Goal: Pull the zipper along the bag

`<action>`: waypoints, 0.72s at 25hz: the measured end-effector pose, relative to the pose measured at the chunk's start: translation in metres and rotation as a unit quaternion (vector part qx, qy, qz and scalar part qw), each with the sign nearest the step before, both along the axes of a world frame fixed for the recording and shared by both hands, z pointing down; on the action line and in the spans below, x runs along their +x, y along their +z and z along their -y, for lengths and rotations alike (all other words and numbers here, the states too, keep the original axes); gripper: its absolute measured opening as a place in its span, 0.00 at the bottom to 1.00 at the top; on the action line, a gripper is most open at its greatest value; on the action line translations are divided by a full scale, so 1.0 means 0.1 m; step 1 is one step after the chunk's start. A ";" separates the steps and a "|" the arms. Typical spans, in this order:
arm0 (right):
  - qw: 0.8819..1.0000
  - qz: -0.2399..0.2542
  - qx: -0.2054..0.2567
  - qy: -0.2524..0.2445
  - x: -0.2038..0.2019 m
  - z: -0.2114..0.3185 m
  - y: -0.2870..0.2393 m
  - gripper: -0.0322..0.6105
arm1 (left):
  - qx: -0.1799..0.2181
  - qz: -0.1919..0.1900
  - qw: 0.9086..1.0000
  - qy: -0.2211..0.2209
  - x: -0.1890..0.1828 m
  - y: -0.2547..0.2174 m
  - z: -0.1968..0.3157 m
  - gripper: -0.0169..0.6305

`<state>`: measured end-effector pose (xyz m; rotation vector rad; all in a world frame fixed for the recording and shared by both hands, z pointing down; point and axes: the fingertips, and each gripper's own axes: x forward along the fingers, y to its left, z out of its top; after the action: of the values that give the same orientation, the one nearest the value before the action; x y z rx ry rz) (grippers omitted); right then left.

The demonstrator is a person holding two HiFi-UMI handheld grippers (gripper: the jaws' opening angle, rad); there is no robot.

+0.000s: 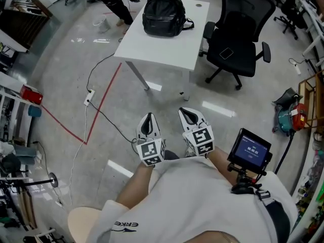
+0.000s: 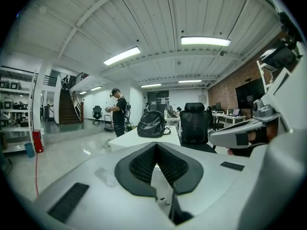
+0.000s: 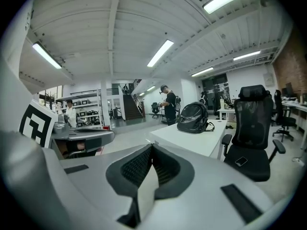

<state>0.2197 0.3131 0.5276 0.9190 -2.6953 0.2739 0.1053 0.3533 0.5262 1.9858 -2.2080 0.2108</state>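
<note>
Long ceiling lamps [image 2: 205, 41] make the room bright. The shiny floor [image 1: 71, 54] left of the white table [image 1: 172, 49] shows glare. Both gripper views bend round, with dark corners.

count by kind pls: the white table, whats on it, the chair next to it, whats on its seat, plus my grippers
white table: 1
backpack: 1
office chair: 1
phone, on the chair seat: 1
grippers, left gripper and right gripper: 2
total: 6
</note>
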 end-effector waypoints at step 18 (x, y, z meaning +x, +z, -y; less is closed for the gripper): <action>0.997 -0.015 0.013 0.075 -0.67 0.97 -0.05 0.06 | 0.021 -0.013 0.997 0.076 -0.72 -0.09 1.23 0.03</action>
<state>0.1531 0.2159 0.5223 1.1255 -2.6118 0.2539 0.0338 0.2303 0.5167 2.1675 -2.0621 0.1576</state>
